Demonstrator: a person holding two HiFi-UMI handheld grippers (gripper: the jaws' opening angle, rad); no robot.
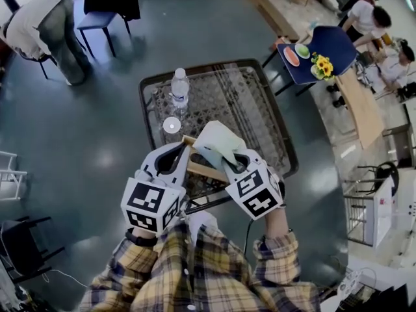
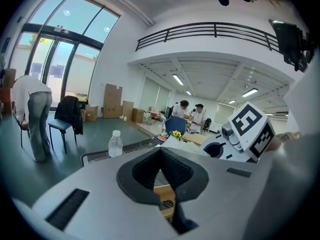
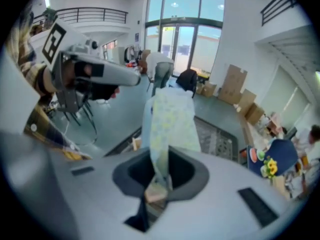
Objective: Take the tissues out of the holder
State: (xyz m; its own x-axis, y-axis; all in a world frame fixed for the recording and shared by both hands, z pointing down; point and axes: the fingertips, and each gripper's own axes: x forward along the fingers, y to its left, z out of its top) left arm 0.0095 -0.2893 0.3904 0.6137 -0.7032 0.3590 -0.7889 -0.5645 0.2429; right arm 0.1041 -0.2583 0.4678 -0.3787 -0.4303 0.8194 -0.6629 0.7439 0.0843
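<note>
Clearly, right gripper (image 3: 158,183) pinches the tissue (image 3: 170,118); left gripper (image 2: 160,155) clamps the wooden holder (image 2: 163,194).

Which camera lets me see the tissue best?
The right gripper view: the tissue fills the middle, pinched by the right gripper. The head view shows it smaller, from above. The left gripper view shows at most a pale scrap of it.
</note>
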